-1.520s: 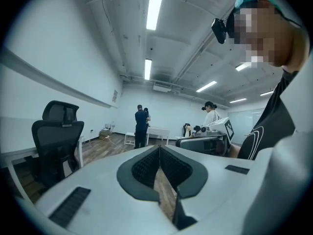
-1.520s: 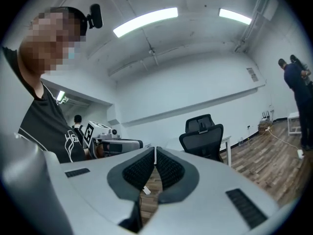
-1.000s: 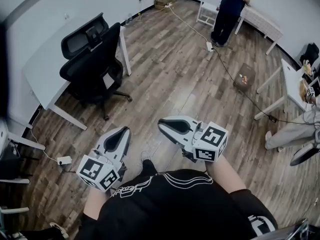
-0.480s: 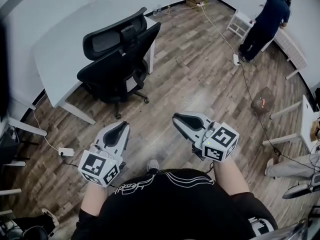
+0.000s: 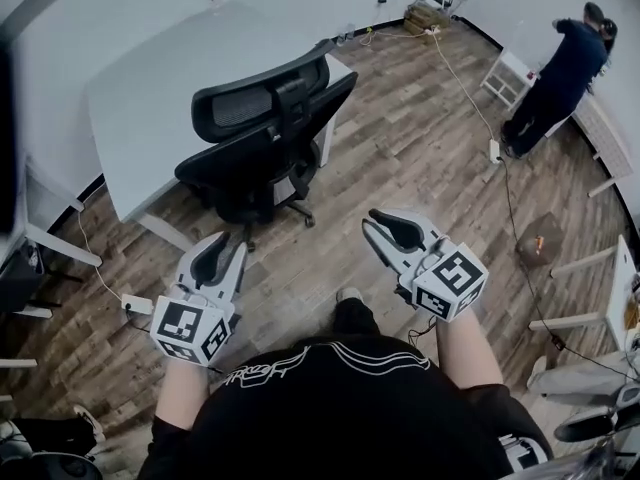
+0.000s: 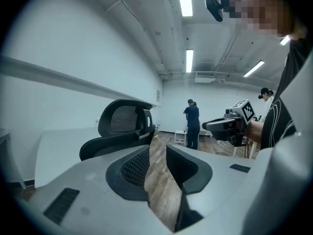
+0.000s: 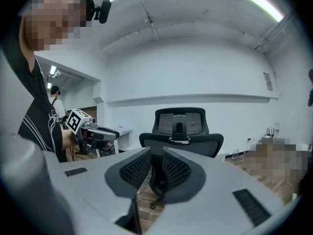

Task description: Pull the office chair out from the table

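Observation:
The black mesh office chair (image 5: 270, 138) stands tucked against the white table (image 5: 150, 78), its back towards me. My left gripper (image 5: 222, 253) hovers over the floor a short way in front of the chair's base, and its jaws are opening with nothing between them. My right gripper (image 5: 385, 230) floats to the right of the chair, apart from it; its jaws are opening by a narrow gap and hold nothing. The left gripper view has the chair (image 6: 122, 126) ahead on the left. In the right gripper view the chair (image 7: 178, 131) is straight ahead beyond the jaws.
A person in dark clothes (image 5: 560, 68) stands at the far right beside a small white table (image 5: 510, 73). A cable (image 5: 500, 168) runs across the wood floor to a brown object (image 5: 540, 243). A power strip (image 5: 135, 305) lies at the left, and another white desk (image 5: 600, 298) stands at the right.
The chair and table have come nearer and more to the middle of the head view. Both grippers moved towards the chair, and their jaws, shut before, now show gaps.

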A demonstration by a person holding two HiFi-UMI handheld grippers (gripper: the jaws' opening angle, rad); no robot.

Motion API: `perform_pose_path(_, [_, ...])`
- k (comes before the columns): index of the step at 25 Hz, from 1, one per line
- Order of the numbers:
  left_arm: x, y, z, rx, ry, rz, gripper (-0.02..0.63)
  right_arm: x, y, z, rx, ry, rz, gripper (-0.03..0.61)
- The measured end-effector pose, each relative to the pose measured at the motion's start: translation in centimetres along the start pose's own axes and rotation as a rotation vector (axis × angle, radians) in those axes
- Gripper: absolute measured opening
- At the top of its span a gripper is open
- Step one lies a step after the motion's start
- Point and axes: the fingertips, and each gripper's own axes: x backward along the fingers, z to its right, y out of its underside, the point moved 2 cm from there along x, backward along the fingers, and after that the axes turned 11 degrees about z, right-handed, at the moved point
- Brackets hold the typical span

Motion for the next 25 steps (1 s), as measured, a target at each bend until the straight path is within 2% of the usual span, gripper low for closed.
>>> perform_pose_path(3, [-1.6,0.0,-1.1,-0.009,-0.054,-0.006,0.108,-1.6,-0.4,2.7,0.005,-0.046,0.008,0.123])
perform_pose_path(7, [-4.4,-0.4,-2.7,-0.029,-0.124,-0.009,0.146,-4.4,-0.3,7.2,0.006,-0.094,0.003,0.165])
perform_pose_path(11, [-7.3,-0.8,-4.8,-0.142,-0.192,-0.05,0.249,-7.8,-0.7,12.2,-0.007,-0.126,-0.016,0.194])
perform_pose_path(13, [-8.3,-1.2,-6.0,-0.204,-0.235,-0.069,0.261,-9.4,-0.8,14.6,0.009,-0.138,-0.022,0.214])
perform_pose_path(15, [-9.1,-1.4,-7.2,-0.237,-0.274,-0.081,0.27,-10.8,-1.0,16.7,0.051,-0.15,-0.029,0.234])
perform_pose_path(18, [-10.1,-1.3,-9.0,-0.278,-0.323,-0.112,0.279,-13.0,-0.9,19.6,0.182,-0.164,-0.067,0.254])
perform_pose_path(20, [-10.6,-0.8,-9.9,-0.333,-0.345,-0.156,0.279,-14.4,-0.6,21.4,0.265,-0.17,-0.093,0.259])
perform_pose_path(25, [-11.5,0.4,-11.8,-0.458,-0.367,-0.299,0.279,-17.9,0.3,25.0,0.399,-0.216,-0.15,0.267])
